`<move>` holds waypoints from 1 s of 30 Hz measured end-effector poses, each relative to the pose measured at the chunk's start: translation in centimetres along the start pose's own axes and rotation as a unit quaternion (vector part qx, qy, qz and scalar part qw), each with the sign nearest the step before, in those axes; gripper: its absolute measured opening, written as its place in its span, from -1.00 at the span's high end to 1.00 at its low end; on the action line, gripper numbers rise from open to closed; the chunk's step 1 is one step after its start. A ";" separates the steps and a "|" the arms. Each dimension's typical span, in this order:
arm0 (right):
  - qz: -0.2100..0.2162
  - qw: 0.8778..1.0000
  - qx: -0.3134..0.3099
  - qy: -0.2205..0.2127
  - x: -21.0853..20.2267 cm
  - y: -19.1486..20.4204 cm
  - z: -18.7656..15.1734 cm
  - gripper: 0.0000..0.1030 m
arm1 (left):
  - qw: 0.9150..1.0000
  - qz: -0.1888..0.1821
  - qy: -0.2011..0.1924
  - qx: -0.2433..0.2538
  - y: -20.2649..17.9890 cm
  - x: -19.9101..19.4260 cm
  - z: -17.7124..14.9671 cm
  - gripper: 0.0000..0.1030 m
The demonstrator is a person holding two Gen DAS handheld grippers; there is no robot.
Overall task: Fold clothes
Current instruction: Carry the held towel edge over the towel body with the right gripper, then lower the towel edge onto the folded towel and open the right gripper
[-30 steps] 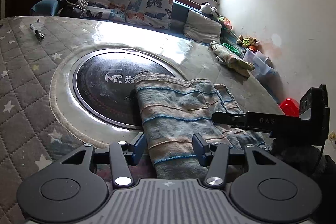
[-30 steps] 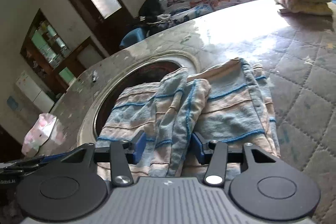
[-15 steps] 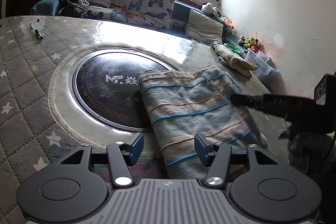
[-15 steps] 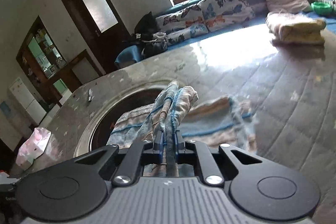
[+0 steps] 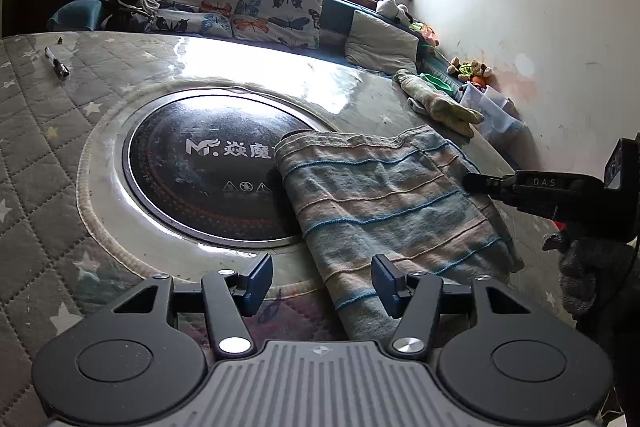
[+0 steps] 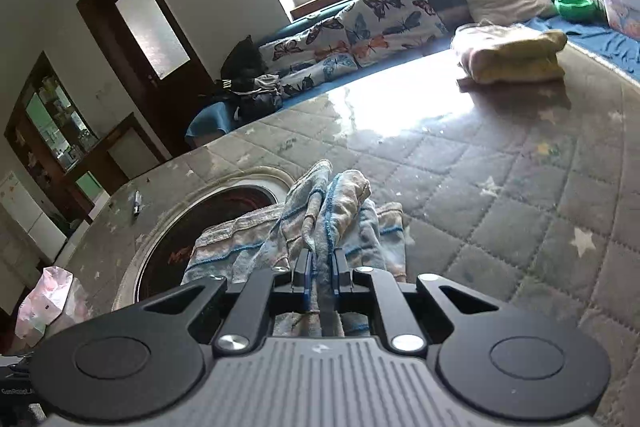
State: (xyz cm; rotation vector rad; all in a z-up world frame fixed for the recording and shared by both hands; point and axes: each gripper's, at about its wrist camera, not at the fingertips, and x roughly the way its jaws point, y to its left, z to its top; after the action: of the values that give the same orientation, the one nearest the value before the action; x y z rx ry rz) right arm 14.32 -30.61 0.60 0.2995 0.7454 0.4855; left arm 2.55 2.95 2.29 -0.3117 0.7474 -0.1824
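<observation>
While the right claw [image 6: 320, 273] is clamped on a bunched fold of the striped towel [image 5: 392, 203], the left claw [image 5: 322, 283] hangs spread wide with nothing between its fingers, just above the towel's near end. From the dark round plate [image 5: 200, 175] set in the quilted worktop [image 5: 36, 131], the towel lies flat, its far corner overlapping the plate's rim and the rest stretching away from it toward the worktop's edge. Past the plate, at the worktop's far rim, sits a folded pale bundle [image 6: 512, 55]. A pen [image 5: 56, 65] lies beyond the plate too.
</observation>
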 end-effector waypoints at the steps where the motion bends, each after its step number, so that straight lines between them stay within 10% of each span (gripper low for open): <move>1: 0.000 1.000 0.002 0.001 0.1 -0.2 -0.1 0.83 | 1.000 0.000 0.000 0.001 0.0 0.0 0.0 -0.13; 30: -0.047 0.999 -0.010 -0.017 -0.8 -1.4 -0.9 0.80 | 0.999 -0.012 0.003 0.043 -1.4 1.8 0.5 -0.13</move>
State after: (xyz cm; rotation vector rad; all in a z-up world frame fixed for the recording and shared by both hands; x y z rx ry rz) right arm 13.67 -32.10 -0.15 0.2531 0.7175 0.3970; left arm 4.09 1.24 1.97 -0.2385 0.7407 -0.2384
